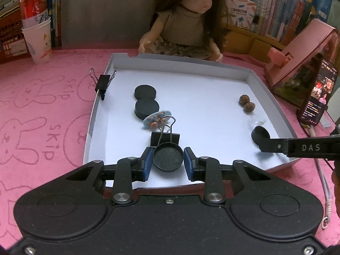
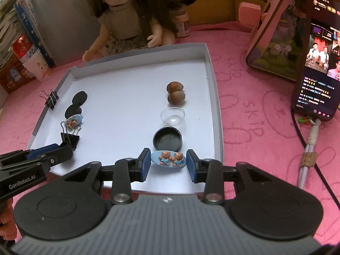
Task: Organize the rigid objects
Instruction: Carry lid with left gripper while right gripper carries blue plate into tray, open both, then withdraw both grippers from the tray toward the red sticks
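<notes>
A round black lid (image 1: 168, 159) is being clamped by the left tongs (image 1: 168, 159) over the white tray (image 1: 244, 78). A blue bear clip (image 2: 168, 158) is being gripped by the right tongs (image 2: 168, 163), beside a black dish (image 2: 167, 141).

The shallow white cardboard tray (image 2: 214, 97) has a wide bare lane down its middle, open from the near edge to the far wall. Along its left side stand two black round discs (image 1: 145, 98), a blue oval bear clip (image 1: 156, 119) and a black binder clip (image 1: 165, 139); another binder clip (image 1: 103, 83) grips the left rim. Along the right side two brown nuts (image 2: 176, 93), a clear plastic dome (image 2: 172, 115) and a black round lid (image 2: 167, 139) line up. A long-haired doll (image 2: 125, 19) blocks the far edge.
</notes>
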The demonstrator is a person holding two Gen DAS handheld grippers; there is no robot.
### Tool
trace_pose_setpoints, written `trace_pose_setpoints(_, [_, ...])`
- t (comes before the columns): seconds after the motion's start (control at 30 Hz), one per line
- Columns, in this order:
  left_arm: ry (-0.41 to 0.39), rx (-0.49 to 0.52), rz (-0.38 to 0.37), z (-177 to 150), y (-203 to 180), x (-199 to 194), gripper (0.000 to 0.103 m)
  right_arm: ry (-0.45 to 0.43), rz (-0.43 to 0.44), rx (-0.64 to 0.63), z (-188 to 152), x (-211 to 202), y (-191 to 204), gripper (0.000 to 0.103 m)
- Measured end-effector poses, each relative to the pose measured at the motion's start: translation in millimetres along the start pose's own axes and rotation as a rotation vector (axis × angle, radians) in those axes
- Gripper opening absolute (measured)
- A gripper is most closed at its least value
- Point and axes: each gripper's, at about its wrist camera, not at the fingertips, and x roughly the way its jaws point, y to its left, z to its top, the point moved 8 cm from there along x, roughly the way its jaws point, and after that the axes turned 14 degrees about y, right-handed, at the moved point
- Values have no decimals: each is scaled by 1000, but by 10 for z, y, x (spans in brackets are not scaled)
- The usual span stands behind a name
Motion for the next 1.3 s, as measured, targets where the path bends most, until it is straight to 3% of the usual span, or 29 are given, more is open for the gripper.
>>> trace_pose_setpoints(0.67, [-46, -9, 45, 122, 85, 81, 30, -71, -55, -16, 128, 73, 20, 45])
trace_pose_setpoints(0.7, [-48, -9, 44, 121, 83, 74, 30, -73, -53, -15, 125, 70, 22, 50])
trace_pose_setpoints(0.73, [-52, -7, 43, 119, 79, 64, 33, -73, -51, -15, 122, 68, 24, 58])
trace_pose_setpoints(0.77, [-54, -6, 44, 118, 73, 53, 39, -73, -49, -16, 122, 68, 27, 58])
trace_pose_setpoints(0.97, [-75, 6, 39, 95, 31, -72, 52, -91, -48, -31, 81, -7, 67, 65])
trace_pose_setpoints(1.3, [-104, 57, 41, -112, -99, -279, 59, -139, -39, -66, -33, -185, 123, 74])
